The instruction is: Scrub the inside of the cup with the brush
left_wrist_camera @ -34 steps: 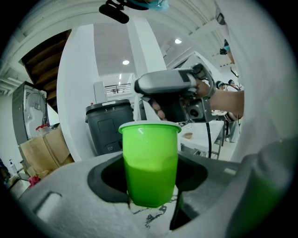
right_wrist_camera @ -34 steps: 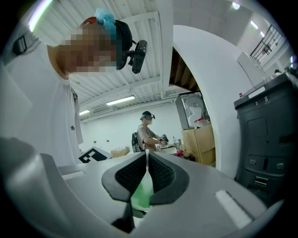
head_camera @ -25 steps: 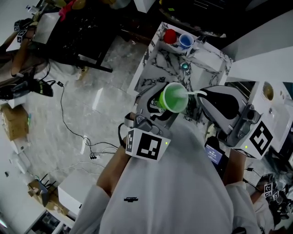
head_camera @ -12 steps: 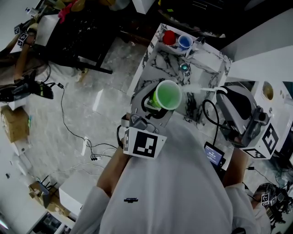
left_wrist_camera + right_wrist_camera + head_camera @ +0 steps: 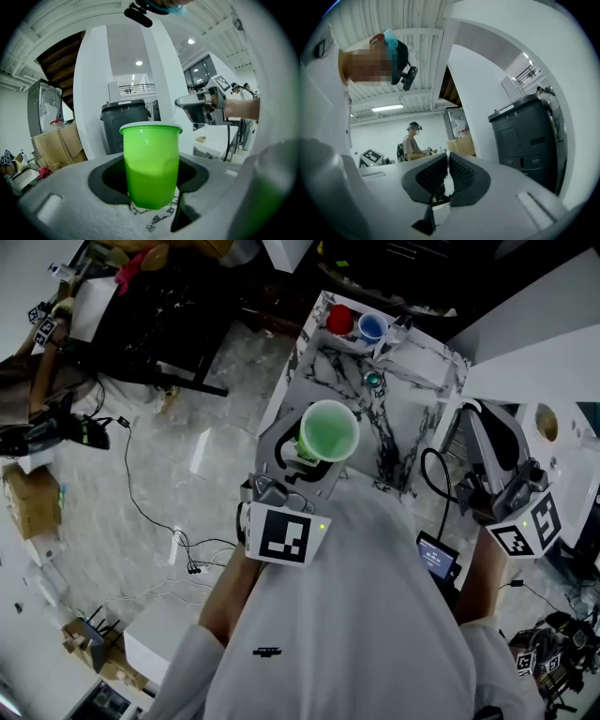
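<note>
The left gripper (image 5: 151, 180) pinched the green cup (image 5: 151, 150) by its lower part. The cup stood upright, mouth up, over the near edge of the marbled table (image 5: 412, 409). Well apart to the right, the right gripper (image 5: 447, 161) was clamped on the white brush (image 5: 448, 185).

I am holding the translucent green cup (image 5: 151, 164) upright, mouth upward, in my left gripper (image 5: 150, 199); my right gripper (image 5: 446, 174) is pinching the white-bristled brush (image 5: 448, 184), well apart from the cup.
</note>
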Motion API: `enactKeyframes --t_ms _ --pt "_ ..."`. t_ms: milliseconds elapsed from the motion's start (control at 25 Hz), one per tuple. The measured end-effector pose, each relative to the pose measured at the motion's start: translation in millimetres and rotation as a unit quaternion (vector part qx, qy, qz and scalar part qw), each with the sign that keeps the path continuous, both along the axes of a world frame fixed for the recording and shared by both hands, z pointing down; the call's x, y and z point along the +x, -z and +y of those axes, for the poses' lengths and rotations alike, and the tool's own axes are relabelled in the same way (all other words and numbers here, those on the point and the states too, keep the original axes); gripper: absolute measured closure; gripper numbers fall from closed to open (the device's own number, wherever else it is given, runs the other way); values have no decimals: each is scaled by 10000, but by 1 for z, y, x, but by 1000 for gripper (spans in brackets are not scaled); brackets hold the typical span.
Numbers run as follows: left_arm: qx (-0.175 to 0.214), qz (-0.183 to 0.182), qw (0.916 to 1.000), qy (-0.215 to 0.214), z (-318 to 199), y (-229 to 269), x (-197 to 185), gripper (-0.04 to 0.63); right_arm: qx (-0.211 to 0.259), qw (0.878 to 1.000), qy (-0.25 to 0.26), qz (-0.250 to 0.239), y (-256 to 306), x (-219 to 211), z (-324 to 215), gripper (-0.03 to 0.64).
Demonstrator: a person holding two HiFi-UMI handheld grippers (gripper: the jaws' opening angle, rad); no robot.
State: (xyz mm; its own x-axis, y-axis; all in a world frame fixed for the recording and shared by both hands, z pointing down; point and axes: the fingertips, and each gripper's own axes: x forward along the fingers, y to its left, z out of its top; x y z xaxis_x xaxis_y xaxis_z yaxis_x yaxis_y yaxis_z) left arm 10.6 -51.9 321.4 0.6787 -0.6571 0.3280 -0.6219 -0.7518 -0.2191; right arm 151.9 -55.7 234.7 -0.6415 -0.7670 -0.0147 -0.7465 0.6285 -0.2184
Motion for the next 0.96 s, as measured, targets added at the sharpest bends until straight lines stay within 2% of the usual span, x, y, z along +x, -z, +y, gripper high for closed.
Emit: enactKeyframes --t_ms 120,280,440,960 --pt "-7 -1 10000 -1 0 0 1 336 -229 9975 -354 563 -27 2 -3 595" --pt "-39 0 10000 -9 0 -1 3 336 -669 9918 -399 1016 -59 -6 -1 595" --pt "-55 -29 10000 -25 2 -2 3 336 -843 9919 -214 927 -69 -18 3 595" --pt "-86 27 9999 -99 8 -2 9 336 -853 9927 101 848 -71 -40 8 595"
